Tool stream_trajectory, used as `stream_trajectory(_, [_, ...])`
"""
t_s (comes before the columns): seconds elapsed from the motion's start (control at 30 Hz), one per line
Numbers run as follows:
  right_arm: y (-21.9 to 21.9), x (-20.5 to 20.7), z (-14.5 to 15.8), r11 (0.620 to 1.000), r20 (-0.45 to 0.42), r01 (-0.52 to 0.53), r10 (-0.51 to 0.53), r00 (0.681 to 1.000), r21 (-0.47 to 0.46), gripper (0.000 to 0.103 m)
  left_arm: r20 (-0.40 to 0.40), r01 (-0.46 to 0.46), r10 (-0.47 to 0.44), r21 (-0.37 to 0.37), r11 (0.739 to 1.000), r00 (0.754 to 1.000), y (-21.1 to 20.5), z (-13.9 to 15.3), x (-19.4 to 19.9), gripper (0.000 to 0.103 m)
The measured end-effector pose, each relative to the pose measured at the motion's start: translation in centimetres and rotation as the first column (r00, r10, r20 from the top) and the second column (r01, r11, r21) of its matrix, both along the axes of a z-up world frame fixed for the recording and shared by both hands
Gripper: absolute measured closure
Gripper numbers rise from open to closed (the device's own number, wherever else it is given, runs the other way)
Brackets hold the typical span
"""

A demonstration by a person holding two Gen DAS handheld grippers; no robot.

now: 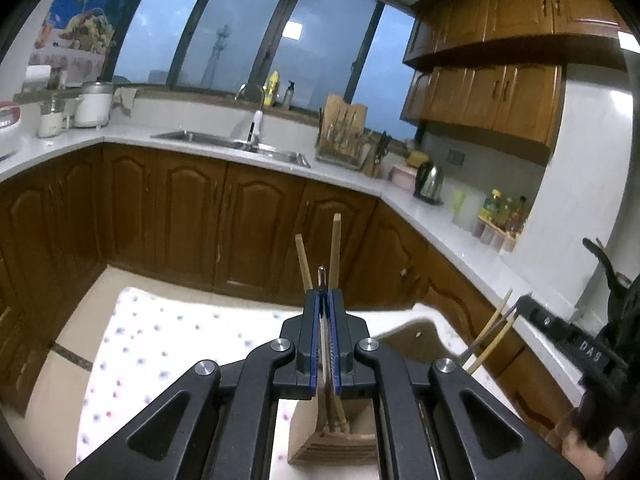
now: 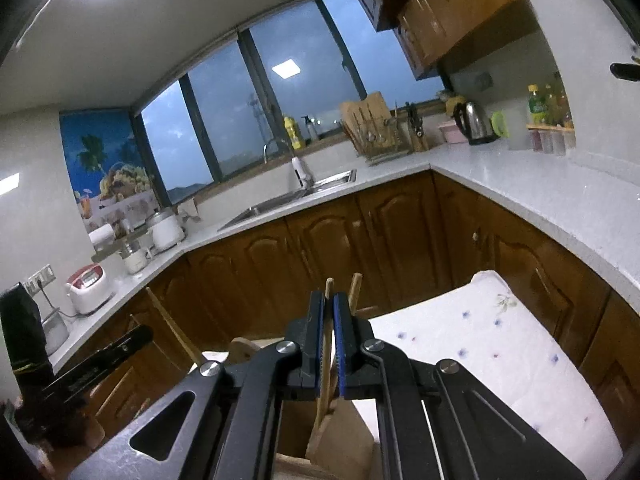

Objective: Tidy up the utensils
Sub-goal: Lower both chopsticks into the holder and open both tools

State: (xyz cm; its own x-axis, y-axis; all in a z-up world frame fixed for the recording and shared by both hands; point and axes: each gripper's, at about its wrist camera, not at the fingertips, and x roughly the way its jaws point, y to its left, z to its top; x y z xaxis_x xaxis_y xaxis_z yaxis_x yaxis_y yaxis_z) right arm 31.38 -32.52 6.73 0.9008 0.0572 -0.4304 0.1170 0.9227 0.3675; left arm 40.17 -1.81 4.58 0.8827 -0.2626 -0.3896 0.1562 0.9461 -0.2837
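In the left wrist view my left gripper (image 1: 325, 294) is shut on a bundle of utensils: two wooden sticks (image 1: 335, 248) and a metal-tipped one (image 1: 321, 274) rise past the fingertips. Their lower ends reach down to a wooden holder box (image 1: 332, 440) on the cloth-covered table (image 1: 168, 344). My right gripper (image 1: 560, 326) shows at the right, holding thin sticks (image 1: 494, 332). In the right wrist view my right gripper (image 2: 328, 300) is shut on a wooden utensil (image 2: 329, 288) standing in the wooden holder box (image 2: 344, 436). A second stick (image 2: 355, 288) stands beside it. My left gripper (image 2: 100, 356) shows at the left.
A white dotted tablecloth (image 2: 500, 352) covers the table. Brown cabinets (image 1: 192, 216) and a white counter with sink (image 1: 236, 144), dish rack (image 1: 344, 132), kettle (image 1: 430, 182) and bottles (image 1: 502, 212) wrap around behind. Rice cooker (image 2: 86, 288) stands at the left.
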Motion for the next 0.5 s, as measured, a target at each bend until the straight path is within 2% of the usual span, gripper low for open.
stream_trajectory(0.17, [0.0, 0.0, 0.3, 1.0, -0.007, -0.008, 0.008, 1.0, -0.01, 0.098, 0.002, 0.005, -0.005, 0.01, 1.0, 1.0, 0.6, 1.5, 0.2, 0.099])
stream_trajectory(0.5, [-0.2, 0.2, 0.1, 1.0, -0.014, -0.009, 0.009, 1.0, 0.005, 0.097, -0.006, 0.019, -0.019, 0.021, 1.0, 1.0, 1.1, 1.1, -0.7, 0.097])
